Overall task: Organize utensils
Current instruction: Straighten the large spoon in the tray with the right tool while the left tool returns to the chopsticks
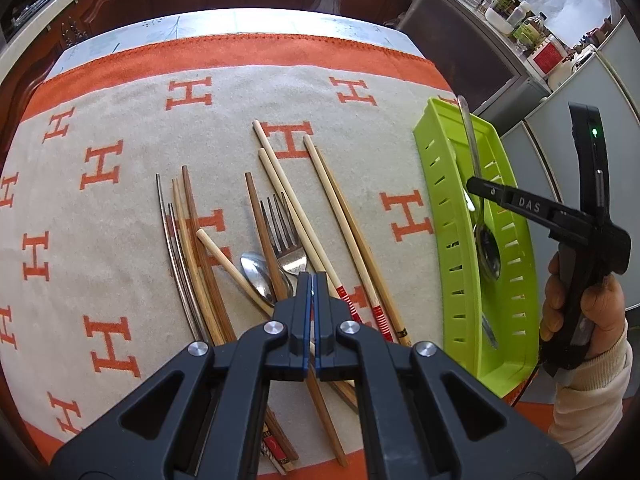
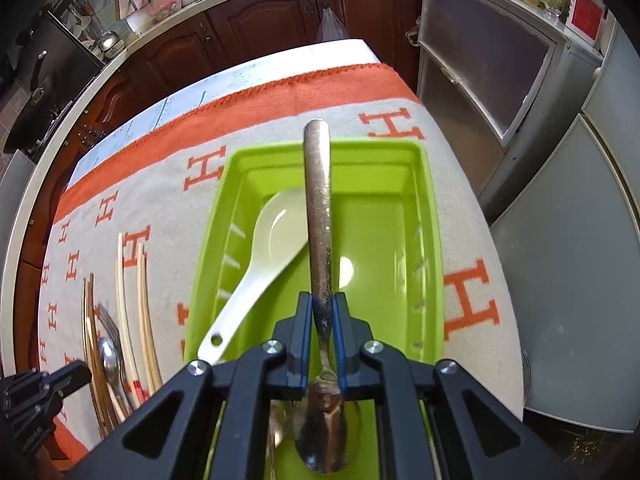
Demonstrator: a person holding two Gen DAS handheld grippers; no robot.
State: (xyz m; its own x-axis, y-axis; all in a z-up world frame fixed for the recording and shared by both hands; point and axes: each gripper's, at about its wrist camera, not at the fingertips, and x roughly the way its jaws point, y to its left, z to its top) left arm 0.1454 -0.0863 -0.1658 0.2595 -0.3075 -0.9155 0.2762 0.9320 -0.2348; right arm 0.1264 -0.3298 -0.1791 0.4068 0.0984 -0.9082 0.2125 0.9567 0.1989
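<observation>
My right gripper (image 2: 323,310) is shut on a metal spoon (image 2: 318,200) and holds it over the green tray (image 2: 434,240), handle pointing away. It also shows in the left wrist view (image 1: 478,192) gripping the spoon (image 1: 488,252) above the tray (image 1: 448,240). A white ceramic spoon (image 2: 272,240) lies in the tray. My left gripper (image 1: 313,280) is shut and empty over a pile of wooden chopsticks (image 1: 340,216), a fork (image 1: 286,236), a spoon (image 1: 256,272) and metal chopsticks (image 1: 172,232).
An orange and beige cloth (image 1: 120,128) covers the table. The tray sits near the table's right edge. Wooden cabinets (image 2: 260,28) and a grey cupboard (image 2: 500,80) stand beyond the table.
</observation>
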